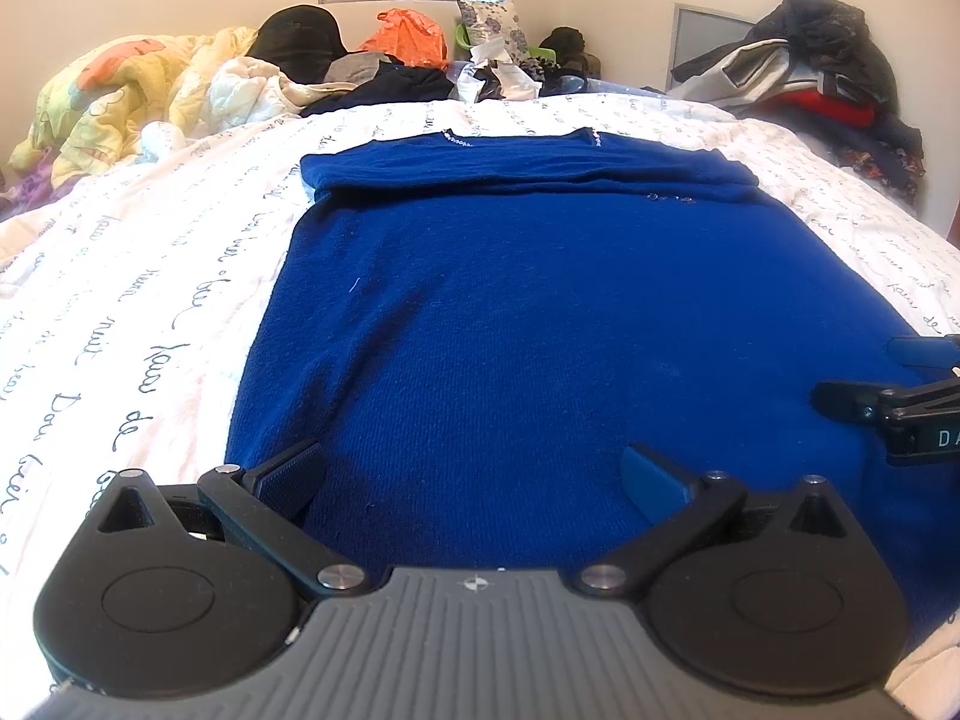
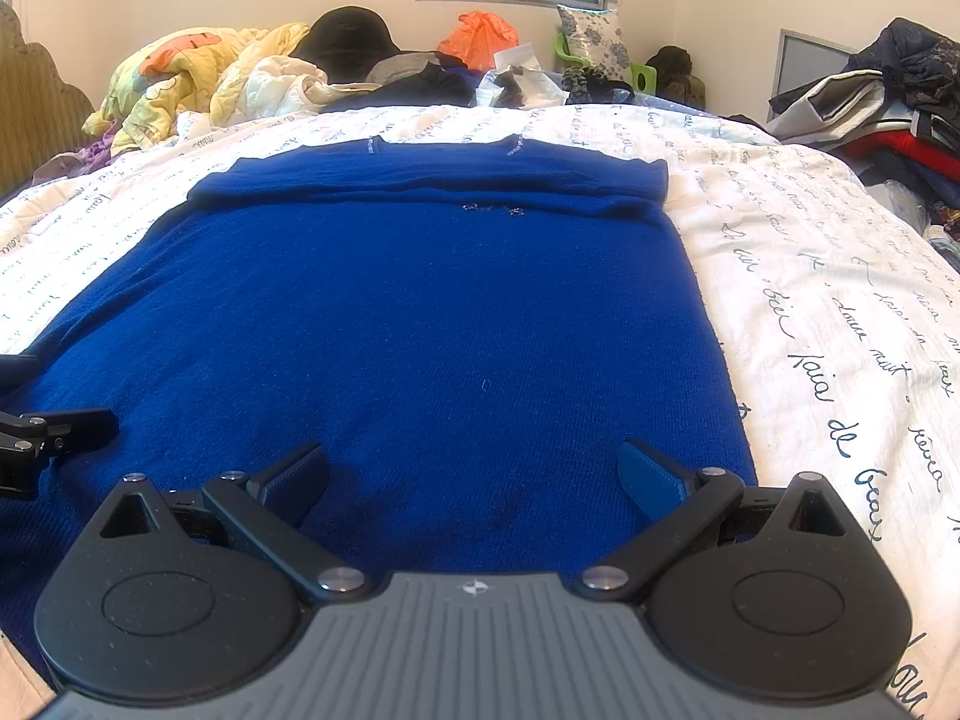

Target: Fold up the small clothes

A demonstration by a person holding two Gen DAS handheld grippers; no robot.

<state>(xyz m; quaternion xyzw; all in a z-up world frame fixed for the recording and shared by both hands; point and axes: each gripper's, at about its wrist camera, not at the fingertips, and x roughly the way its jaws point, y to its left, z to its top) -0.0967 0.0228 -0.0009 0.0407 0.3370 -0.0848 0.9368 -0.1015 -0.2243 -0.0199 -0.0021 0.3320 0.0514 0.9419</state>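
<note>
A dark blue knit top [image 1: 510, 312] lies flat on the white bedsheet with script writing [image 1: 138, 300]; it also shows in the right wrist view [image 2: 408, 324]. Its sleeves are folded across the far end near the neckline [image 1: 522, 165]. My left gripper [image 1: 474, 480] is open, low over the garment's near left part, holding nothing. My right gripper [image 2: 474, 480] is open over the near right part, holding nothing. The right gripper's fingers [image 1: 852, 402] show at the left view's right edge; the left gripper's fingers [image 2: 66, 426] show at the right view's left edge.
Piles of clothes, a yellow quilt [image 1: 120, 90], a black hat [image 1: 300, 36] and an orange bag [image 1: 408, 36] crowd the far side of the bed. More stacked clothes [image 1: 828, 78] sit at the far right. Bare bedsheet [image 2: 840, 300] lies on both sides of the top.
</note>
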